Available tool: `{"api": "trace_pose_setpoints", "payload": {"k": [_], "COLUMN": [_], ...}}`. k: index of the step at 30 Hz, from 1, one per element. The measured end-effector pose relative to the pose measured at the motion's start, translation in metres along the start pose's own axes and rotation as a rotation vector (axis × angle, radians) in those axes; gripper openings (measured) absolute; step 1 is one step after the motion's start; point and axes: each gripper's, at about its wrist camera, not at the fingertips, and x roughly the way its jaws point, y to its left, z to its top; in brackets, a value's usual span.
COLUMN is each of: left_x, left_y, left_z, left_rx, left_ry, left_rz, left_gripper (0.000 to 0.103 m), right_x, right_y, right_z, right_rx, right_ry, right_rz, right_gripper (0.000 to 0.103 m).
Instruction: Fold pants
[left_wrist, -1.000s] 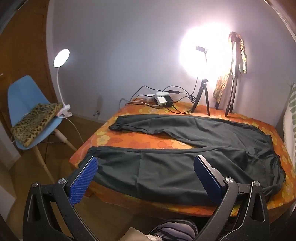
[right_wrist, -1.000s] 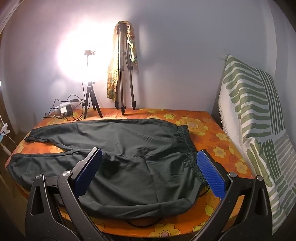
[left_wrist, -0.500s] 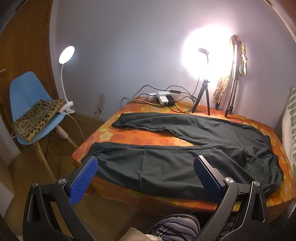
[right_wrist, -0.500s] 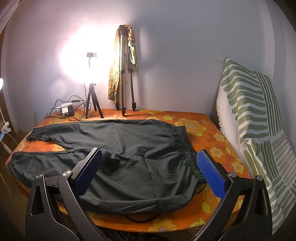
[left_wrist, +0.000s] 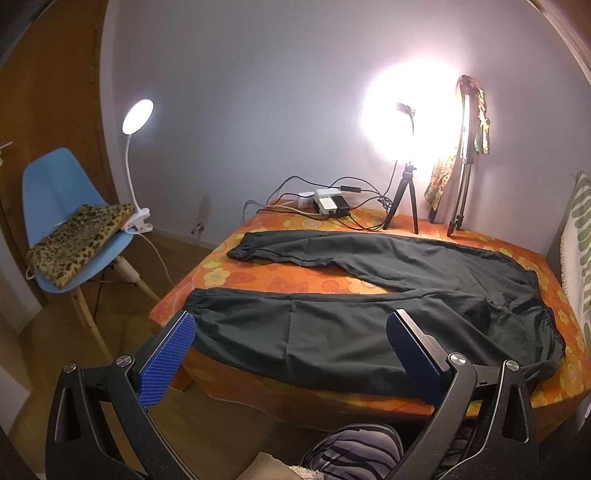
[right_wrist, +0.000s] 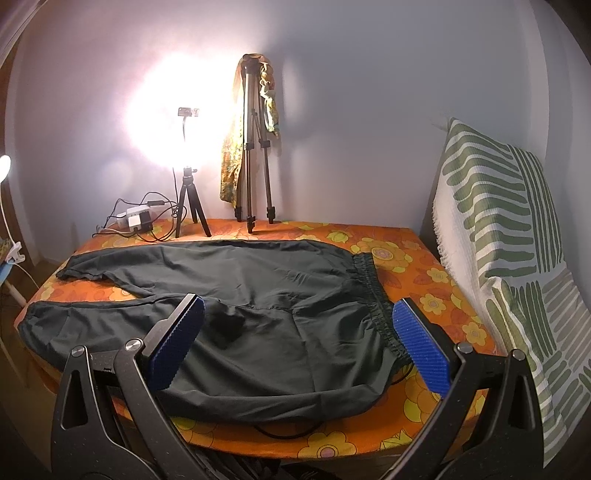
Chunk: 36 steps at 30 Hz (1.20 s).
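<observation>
- Left wrist view is showing me my left gripper (left_wrist: 290, 349) hanging in front of the near table edge, its blue pads (left_wrist: 166, 363) spread wide with nothing between them.
- I am seeing the dark pants (left_wrist: 369, 314) lying flat and unfolded on the orange floral tablecloth (left_wrist: 280, 282), the two legs splayed apart toward the left and the waistband sitting at the right end.
- The near leg is running along the table's front edge, and its cuff is lying near the left corner, just beyond my left pad.
- I am also catching a blue chair (left_wrist: 55, 195) with a leopard-print cushion (left_wrist: 79, 242) standing well apart on the left, a clip lamp (left_wrist: 137, 118) glowing beside it.
- Right wrist view is giving me my right gripper (right_wrist: 297, 341), likewise gaping wide and gripping nothing, hovering over the hip area of the pants (right_wrist: 258, 295).
- Its right pad (right_wrist: 421, 345) is sitting just beside the elastic waistband (right_wrist: 373, 295); I cannot tell whether it is touching the cloth.
- At the back of the table a bright ring light (right_wrist: 173, 110) is blazing on a small tripod, with a taller tripod (right_wrist: 253, 147) next to it and a tangle of cables (right_wrist: 147, 216) at the far left corner.
- A green-striped cushion (right_wrist: 498, 221) is leaning at the table's right side.
</observation>
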Motion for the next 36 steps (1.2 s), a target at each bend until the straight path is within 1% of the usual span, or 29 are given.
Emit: {"api": "trace_pose_setpoints", "payload": {"k": [24, 36], "left_x": [-0.0029, -0.0041], "left_y": [-0.0064, -0.0058], "left_z": [-0.0013, -0.0021], "left_rx": [0.010, 0.013], "left_ry": [0.002, -0.005], "left_rz": [-0.023, -0.014], "left_gripper": [0.103, 0.103], "right_x": [-0.0050, -0.0052], "right_y": [-0.0044, -0.0041], "right_z": [-0.0013, -0.0017], "right_rx": [0.003, 0.003], "right_ry": [0.004, 0.003], "right_rz": [0.006, 0.006], "right_gripper": [0.103, 0.103]}}
